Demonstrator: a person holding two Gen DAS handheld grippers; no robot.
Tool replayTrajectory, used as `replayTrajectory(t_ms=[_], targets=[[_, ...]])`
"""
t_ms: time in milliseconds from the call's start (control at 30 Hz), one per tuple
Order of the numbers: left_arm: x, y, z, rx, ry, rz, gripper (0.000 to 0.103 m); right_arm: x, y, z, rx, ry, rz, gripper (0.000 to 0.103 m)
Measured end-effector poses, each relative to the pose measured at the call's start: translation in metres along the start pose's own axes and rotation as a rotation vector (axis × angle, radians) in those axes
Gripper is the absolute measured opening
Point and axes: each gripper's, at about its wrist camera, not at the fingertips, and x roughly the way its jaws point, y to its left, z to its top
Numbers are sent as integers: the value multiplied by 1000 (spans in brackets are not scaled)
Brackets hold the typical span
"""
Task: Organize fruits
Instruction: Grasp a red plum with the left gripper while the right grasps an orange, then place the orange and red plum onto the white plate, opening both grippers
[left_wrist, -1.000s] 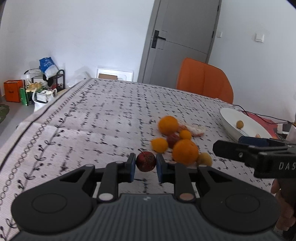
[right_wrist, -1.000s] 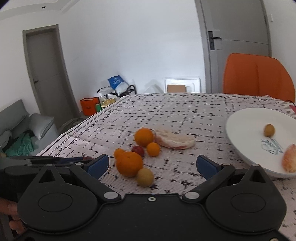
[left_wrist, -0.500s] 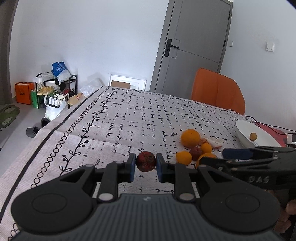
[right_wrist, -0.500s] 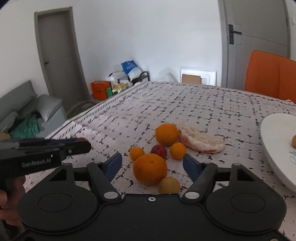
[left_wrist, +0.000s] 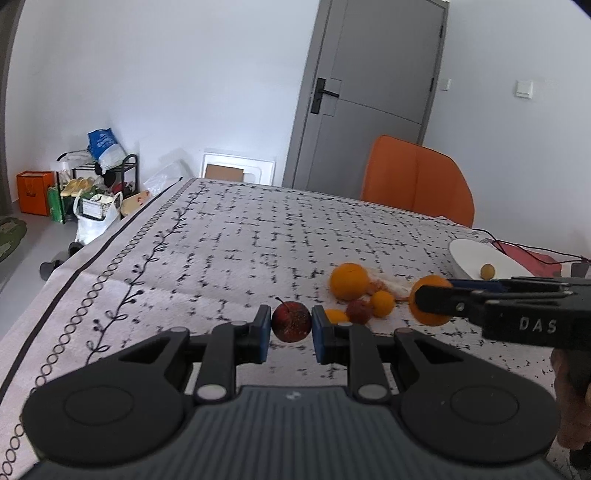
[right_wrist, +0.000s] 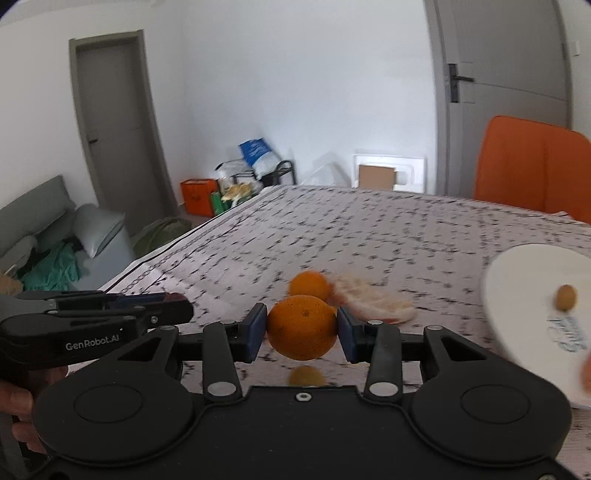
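My left gripper (left_wrist: 291, 326) is shut on a small dark red apple (left_wrist: 291, 322) and holds it above the patterned tablecloth. My right gripper (right_wrist: 301, 328) is shut on a large orange (right_wrist: 301, 327); it also shows in the left wrist view (left_wrist: 430, 304). On the cloth lie another large orange (left_wrist: 349, 281), two small oranges (left_wrist: 382, 303), a red fruit (left_wrist: 359, 312), a peeled citrus piece (right_wrist: 373, 301) and a small yellow fruit (right_wrist: 306, 376). A white plate (right_wrist: 524, 295) at the right holds a small brown fruit (right_wrist: 566, 297).
An orange chair (left_wrist: 417, 181) stands at the table's far side. A red object with a cable (left_wrist: 532, 256) lies behind the plate. The table's left edge (left_wrist: 92, 266) drops to the floor, where a rack and bags (left_wrist: 85, 192) stand.
My right gripper has closed on the large orange and lifted it off the cloth. My left gripper has stayed shut on the red apple while its view shifted.
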Motion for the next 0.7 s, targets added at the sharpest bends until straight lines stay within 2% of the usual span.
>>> replayTrajectory(t_ms=[700], targets=[[17, -74, 22, 127, -20, -138, 22, -50, -72, -15, 139, -78, -183, 39]])
